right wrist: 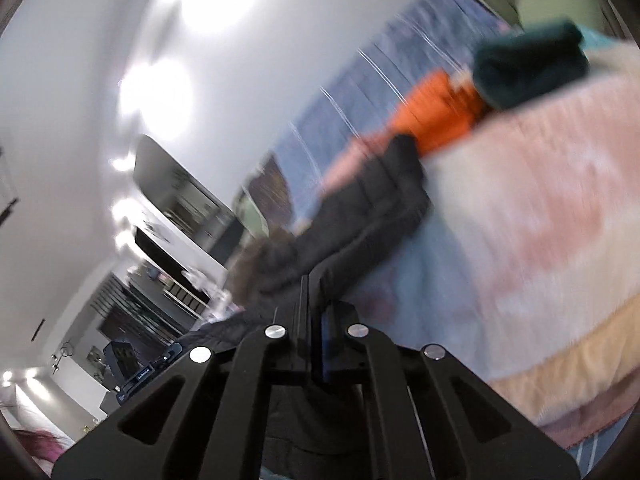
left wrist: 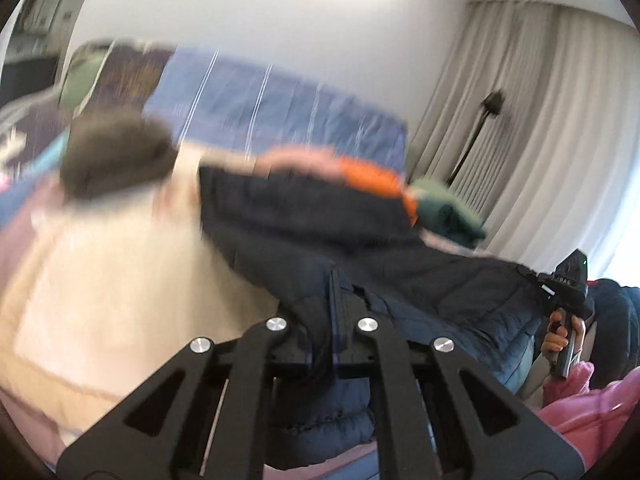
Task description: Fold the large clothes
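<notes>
A dark navy quilted jacket (left wrist: 360, 248), puffy and motion-blurred, with a brown fur trim (left wrist: 116, 156), is held stretched above the bed (right wrist: 540, 208). One edge is pinched in the left gripper (left wrist: 334, 304), fingers pressed together on the fabric. The other edge is clamped in the right gripper (right wrist: 310, 300), directly ahead of it.

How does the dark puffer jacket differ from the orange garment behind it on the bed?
The dark puffer jacket is navy, quilted and clamped in both the left gripper and right gripper; the orange garment is bright and ungripped. The jacket stretches between the grippers; the orange garment lies bunched on the bed. Both are blurred.
</notes>
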A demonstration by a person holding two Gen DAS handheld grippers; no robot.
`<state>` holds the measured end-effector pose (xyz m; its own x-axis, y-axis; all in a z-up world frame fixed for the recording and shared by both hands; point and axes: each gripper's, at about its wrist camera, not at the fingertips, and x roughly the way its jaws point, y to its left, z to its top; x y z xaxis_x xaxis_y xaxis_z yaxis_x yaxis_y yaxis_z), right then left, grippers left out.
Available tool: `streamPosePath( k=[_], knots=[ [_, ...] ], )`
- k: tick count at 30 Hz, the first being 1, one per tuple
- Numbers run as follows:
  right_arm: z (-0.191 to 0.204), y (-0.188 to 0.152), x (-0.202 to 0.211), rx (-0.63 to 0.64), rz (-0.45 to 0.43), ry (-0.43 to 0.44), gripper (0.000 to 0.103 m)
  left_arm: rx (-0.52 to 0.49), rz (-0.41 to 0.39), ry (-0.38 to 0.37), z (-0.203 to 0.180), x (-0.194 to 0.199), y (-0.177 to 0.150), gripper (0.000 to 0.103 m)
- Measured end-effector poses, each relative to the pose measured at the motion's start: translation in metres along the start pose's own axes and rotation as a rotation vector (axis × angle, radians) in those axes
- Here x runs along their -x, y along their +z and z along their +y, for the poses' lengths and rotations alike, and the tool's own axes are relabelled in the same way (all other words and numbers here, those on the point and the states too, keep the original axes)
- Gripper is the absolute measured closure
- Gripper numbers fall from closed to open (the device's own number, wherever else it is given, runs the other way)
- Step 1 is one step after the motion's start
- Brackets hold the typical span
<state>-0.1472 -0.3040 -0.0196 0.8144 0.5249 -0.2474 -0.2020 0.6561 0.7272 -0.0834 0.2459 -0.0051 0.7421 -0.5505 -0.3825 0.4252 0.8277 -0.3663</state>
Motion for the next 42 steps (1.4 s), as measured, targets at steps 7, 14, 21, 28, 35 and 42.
streamPosePath(
  k=[7, 14, 21, 28, 35, 42],
  knots=[
    [0.040, 0.013, 0.062, 0.108, -0.133, 0.018, 0.100, -0.061, -0.195, 0.008, -0.026, 0.063, 0.029, 0.097],
    [0.028, 0.030, 0.029, 0.103, -0.116, -0.062, 0.099, -0.070, -0.123, 0.082, -0.015, 0.022, 0.042, 0.096],
    [-0.004, 0.060, -0.059, 0.088, -0.059, -0.206, 0.098, -0.057, -0.017, 0.163, 0.021, -0.059, 0.059, 0.094],
    [-0.040, 0.059, -0.125, 0.100, 0.028, -0.362, 0.096, -0.013, 0.119, 0.239, 0.058, -0.135, 0.046, 0.092],
    [-0.078, 0.045, -0.152, 0.090, 0.090, -0.442, 0.094, -0.008, 0.184, 0.277, 0.081, -0.176, 0.024, 0.088],
    [-0.085, 0.034, -0.165, 0.122, 0.107, -0.486, 0.085, -0.036, 0.222, 0.317, 0.082, -0.198, 0.008, 0.085]
  ],
)
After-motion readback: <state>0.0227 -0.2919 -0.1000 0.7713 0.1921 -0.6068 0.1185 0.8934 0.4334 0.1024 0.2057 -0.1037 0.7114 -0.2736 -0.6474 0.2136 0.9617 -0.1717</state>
